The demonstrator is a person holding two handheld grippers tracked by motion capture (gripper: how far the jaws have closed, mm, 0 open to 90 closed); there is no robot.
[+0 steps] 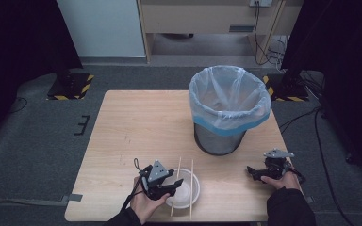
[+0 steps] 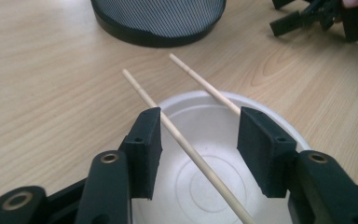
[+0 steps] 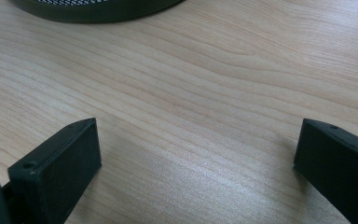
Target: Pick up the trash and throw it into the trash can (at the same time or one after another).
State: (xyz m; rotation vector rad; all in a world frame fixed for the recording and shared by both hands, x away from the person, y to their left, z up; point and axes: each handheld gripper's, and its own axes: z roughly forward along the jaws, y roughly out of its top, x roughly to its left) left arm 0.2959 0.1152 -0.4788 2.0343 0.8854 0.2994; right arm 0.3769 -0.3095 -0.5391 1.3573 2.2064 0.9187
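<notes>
1. The round black wire-mesh waste bin (image 1: 221,136) with a pale translucent liner bag (image 1: 228,94) stands at the far right of the light wooden table (image 1: 136,122); nothing can be made out inside the bag from the high view.
2. The shallow round white foam bowl (image 1: 188,188) sits at the near edge and holds no food; two thin pale wooden chopsticks (image 1: 191,188) lie across its rim, roughly parallel.
3. The left gripper (image 2: 198,140) hovers over the bowl, jaws half spread, one chopstick (image 2: 186,144) between them near the left pad but not pinched.
4. The right gripper (image 3: 196,163) rests wide open above bare table, well apart from the bowl.
5. Risks, in judgement: the light bowl may tip or slide off the near edge if a jaw presses its rim; the round chopstick may roll away as the jaws close, or be pinched off-centre and swing.
</notes>
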